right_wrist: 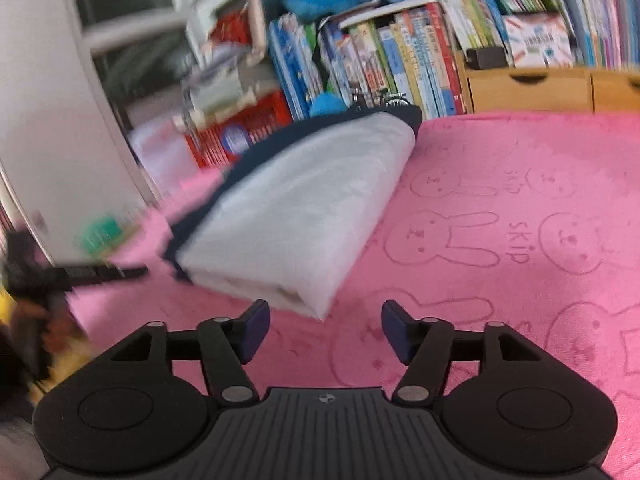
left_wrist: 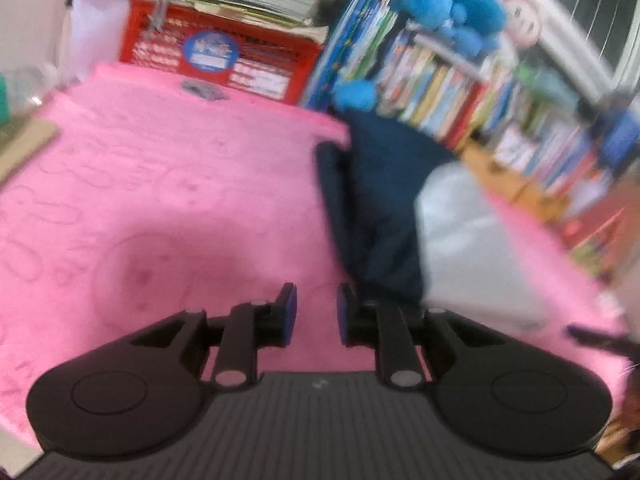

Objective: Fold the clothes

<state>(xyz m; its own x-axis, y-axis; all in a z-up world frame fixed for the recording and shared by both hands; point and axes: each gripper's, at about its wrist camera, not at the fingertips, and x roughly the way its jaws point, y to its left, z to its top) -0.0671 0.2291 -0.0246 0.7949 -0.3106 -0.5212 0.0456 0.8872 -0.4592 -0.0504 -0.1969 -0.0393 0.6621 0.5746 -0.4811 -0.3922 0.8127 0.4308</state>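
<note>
The white-and-navy garment [right_wrist: 296, 208] lies folded into a compact bundle on the pink blanket [right_wrist: 520, 200]; the task's end state seems met. Left gripper [left_wrist: 313, 312] and right gripper [right_wrist: 324, 330] hover with fingers apart, holding nothing

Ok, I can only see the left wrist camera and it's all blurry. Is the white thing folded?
Observer: Yes. In the right wrist view the white garment is folded into a neat rectangle and lies on the navy garment.
Operator: Is the other hand-held gripper holding it?
Observer: No. The right hand-held gripper is open and empty, just short of the white corner.
Operator: What are the squiggles on the blanket?
Observer: Bunny outlines and the word SKIP, pressed into the pink blanket.
</note>
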